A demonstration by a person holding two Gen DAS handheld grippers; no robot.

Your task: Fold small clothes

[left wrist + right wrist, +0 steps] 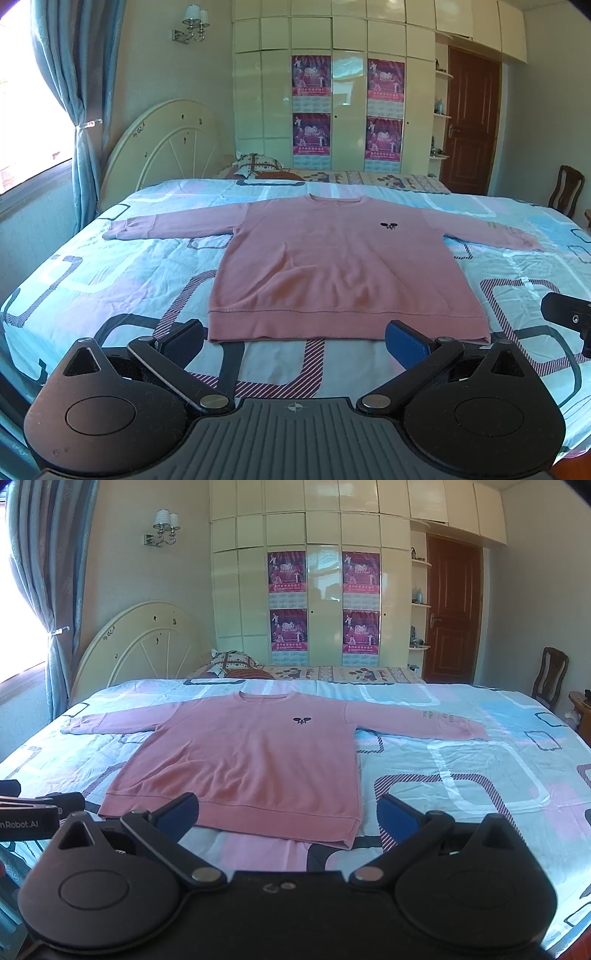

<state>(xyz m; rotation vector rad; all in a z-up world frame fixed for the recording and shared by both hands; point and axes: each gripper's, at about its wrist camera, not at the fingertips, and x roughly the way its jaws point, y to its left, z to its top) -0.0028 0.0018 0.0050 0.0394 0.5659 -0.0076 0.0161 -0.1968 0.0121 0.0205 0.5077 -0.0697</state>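
A pink long-sleeved sweatshirt (332,266) lies flat on the bed, front up, both sleeves spread out, hem nearest me; it also shows in the right wrist view (243,760). A small dark logo (389,225) marks its chest. My left gripper (295,341) is open and empty, hovering just before the hem. My right gripper (288,814) is open and empty, before the hem's right part. Part of the right gripper (569,317) shows at the right edge of the left wrist view.
The bed has a patterned blue-pink sheet (110,280) and a cream headboard (166,144) at the left. A pillow (256,164) lies at the far side. A wardrobe (332,92), a brown door (471,122) and a chair (565,190) stand behind.
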